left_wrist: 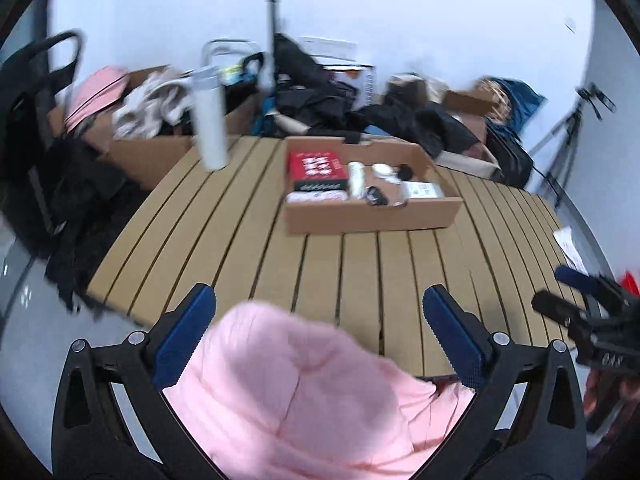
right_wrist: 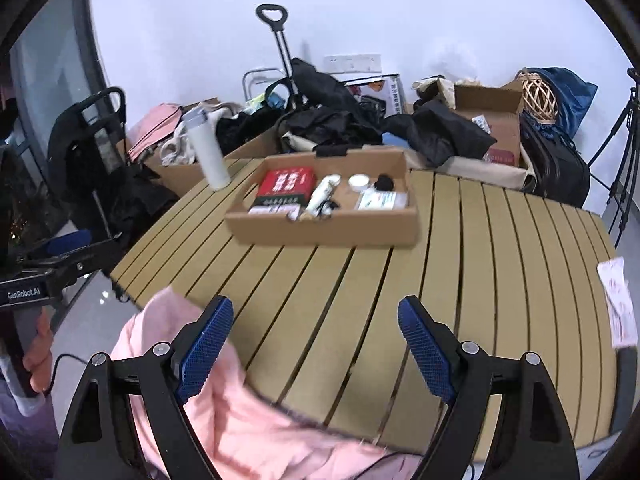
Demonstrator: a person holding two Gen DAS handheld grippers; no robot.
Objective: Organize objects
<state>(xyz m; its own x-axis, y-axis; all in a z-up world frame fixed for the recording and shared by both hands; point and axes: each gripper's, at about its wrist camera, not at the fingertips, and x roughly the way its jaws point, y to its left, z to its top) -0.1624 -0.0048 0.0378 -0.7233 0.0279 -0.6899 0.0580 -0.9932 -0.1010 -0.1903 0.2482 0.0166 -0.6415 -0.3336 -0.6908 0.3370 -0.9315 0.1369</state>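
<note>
Both the left gripper and right gripper hang spread and empty above the worktop. The cardboard tray looks packed; the pink garment at the near edge probably needs handling next.

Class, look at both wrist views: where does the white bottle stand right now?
The white bottle stands upright at the far left corner of the slatted table, left of the cardboard tray in both views, before boxes of clothes.

Soft pink padded garment running off the bottom edge.
Motion blur is smearing the tall white cylindrical bottle; small items in the shallow cardboard tray are staying unreadable.
</note>
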